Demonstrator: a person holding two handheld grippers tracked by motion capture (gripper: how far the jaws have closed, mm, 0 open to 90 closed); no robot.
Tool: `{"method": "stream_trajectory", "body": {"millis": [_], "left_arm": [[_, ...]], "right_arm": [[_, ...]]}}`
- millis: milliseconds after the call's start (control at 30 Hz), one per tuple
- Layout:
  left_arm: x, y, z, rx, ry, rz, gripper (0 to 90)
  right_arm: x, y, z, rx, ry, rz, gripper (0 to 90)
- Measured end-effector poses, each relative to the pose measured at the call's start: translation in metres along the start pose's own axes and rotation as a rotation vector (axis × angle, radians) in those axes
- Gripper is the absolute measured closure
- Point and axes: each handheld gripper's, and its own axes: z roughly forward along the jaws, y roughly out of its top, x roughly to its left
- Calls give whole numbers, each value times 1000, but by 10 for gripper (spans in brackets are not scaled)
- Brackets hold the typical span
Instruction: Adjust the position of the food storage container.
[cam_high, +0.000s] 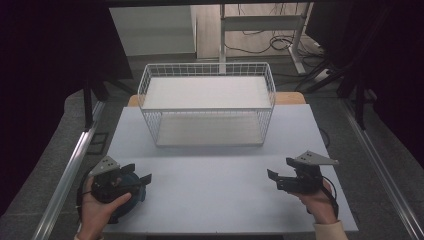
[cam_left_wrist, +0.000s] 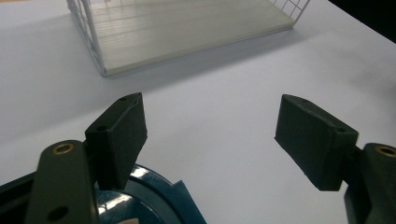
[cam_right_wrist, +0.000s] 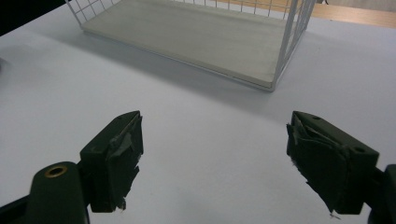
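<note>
Wire basket (cam_high: 207, 102): one | left gripper (cam_high: 134, 174): jaws wide, empty | right gripper (cam_high: 281, 170): jaws apart, empty | blue object (cam_high: 134, 192): one

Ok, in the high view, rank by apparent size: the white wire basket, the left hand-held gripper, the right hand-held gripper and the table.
1. Table, largest.
2. White wire basket.
3. Left hand-held gripper and right hand-held gripper: they look about alike, so I won't rank one above the other. Both have open jaws.
</note>
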Motion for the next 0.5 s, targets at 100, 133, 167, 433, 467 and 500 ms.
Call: {"method": "stream_trajectory", "body": {"millis": [100, 133, 167, 433, 467, 500], "left_arm": [[-2, 1, -4, -4, 0, 4, 242], [-5, 3, -8, -5, -2, 11, 242], [-5, 3, -8, -5, -2, 11, 243], [2, 4, -34, -18, 55, -14, 275], [2, 4, -38, -19, 58, -10, 284], [3, 2, -41, -22, 59, -10, 290]], "right_arm": [[1, 0, 0, 1, -2, -9, 185], [0, 0, 0, 5, -5, -15, 185], [0, 0, 0, 7, -6, -15, 185], [-2, -3, 0, 17, -14, -14, 185], [-2, -3, 0, 16, -16, -15, 185], [-2, -3, 0, 16, -16, -16, 185]]}}
